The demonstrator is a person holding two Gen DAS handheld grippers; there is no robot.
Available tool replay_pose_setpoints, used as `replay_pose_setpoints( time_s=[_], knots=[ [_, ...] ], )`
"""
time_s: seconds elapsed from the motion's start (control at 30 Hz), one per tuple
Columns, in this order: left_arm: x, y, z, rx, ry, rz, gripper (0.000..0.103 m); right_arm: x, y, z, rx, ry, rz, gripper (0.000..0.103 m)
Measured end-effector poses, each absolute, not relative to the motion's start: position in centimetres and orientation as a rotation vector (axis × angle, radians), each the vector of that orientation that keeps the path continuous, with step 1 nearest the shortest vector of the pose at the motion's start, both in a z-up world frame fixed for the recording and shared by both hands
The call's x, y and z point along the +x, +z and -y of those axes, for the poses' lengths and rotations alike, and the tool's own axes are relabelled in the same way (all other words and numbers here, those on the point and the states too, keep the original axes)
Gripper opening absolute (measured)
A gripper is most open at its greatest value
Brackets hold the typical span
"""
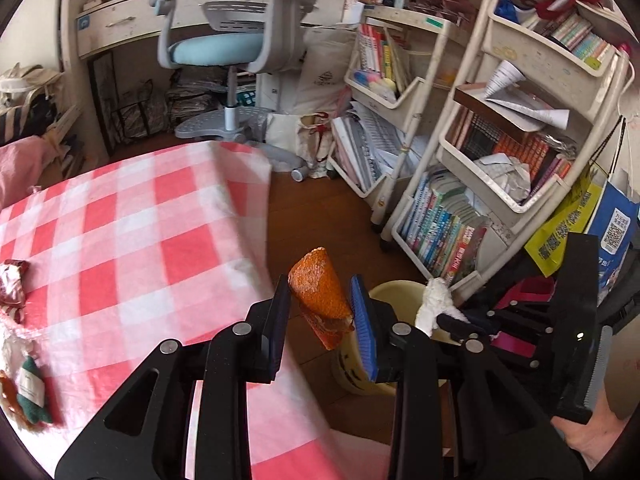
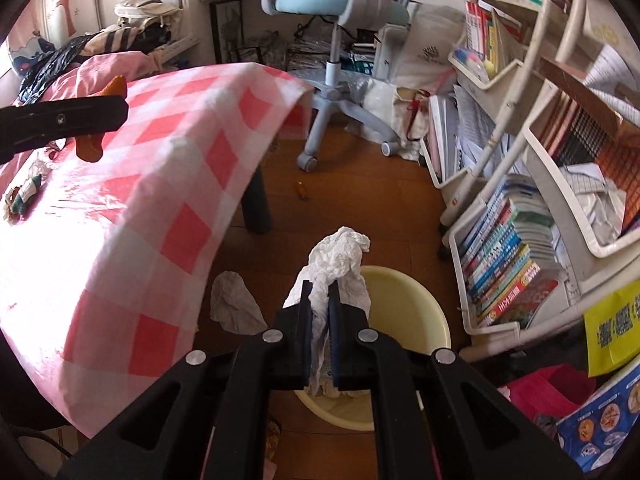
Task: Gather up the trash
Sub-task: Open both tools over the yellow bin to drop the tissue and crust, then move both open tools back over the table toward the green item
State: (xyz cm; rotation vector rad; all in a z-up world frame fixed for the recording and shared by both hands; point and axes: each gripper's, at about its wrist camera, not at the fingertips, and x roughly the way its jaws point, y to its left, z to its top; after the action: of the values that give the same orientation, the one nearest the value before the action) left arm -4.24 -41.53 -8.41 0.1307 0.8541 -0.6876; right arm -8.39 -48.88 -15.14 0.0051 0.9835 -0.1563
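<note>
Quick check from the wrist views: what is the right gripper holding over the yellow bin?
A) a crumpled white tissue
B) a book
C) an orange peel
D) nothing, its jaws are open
A: the right gripper is shut on a crumpled white tissue above the yellow bin; the orange piece of peel is in the left gripper.

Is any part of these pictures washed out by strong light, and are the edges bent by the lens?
Right wrist view: sunlight bleaches the checked tablecloth at the left nearly white. Left wrist view: the light is more even, and the cloth's hanging edge is slightly blurred. Both views: the fisheye bows the book carts, and the corners are black.
</note>
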Motion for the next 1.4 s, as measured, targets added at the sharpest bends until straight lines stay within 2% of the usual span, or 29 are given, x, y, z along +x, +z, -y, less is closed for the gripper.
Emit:
replay_pose_setpoints(
  time_s=[0.27,0.3,0.33,0.4,0.47,0.63,0.93,1.13,1.4],
  knots=[
    [-6.2,-9.9,47.4,0.145,-0.741,-0.882,0.029,-9.1,-17.5,51.3,0.017,-0.206,-1.063,0.01],
    [-6.2,-10.2,47.9,0.138,-0.741,-0.887,0.03,-9.1,-18.2,51.7,0.014,-0.222,-1.094,0.02],
    [-6.2,-10.5,48.3,0.133,-0.739,-0.891,0.032,-9.1,-18.7,52.1,-0.006,-0.248,-1.113,0.035],
    [-6.1,-11.0,48.9,0.125,-0.752,-0.919,0.039,-9.4,-19.1,52.7,-0.021,-0.288,-1.122,0.051],
    [-6.1,-10.9,48.8,0.121,-0.751,-0.921,0.051,-9.9,-19.1,53.6,-0.007,-0.33,-1.126,0.051],
    [-5.9,-9.3,46.8,0.11,-0.732,-0.877,0.061,-10.1,-17.7,54.3,0.035,-0.386,-1.077,0.052],
    [-4.3,-6.6,38.5,0.1,-0.639,-0.824,0.068,-7.9,-13.6,48.6,-0.068,-0.311,-0.914,0.054],
    [-2.1,-4.5,28.7,0.041,-0.501,-0.799,0.068,-5.9,-10.7,41.5,-0.109,-0.119,-0.797,0.054],
    [-0.5,-4.2,14.0,-0.018,-0.255,-0.811,0.069,-3.0,-9.7,29.6,-0.142,0.202,-0.79,0.055]
  ],
)
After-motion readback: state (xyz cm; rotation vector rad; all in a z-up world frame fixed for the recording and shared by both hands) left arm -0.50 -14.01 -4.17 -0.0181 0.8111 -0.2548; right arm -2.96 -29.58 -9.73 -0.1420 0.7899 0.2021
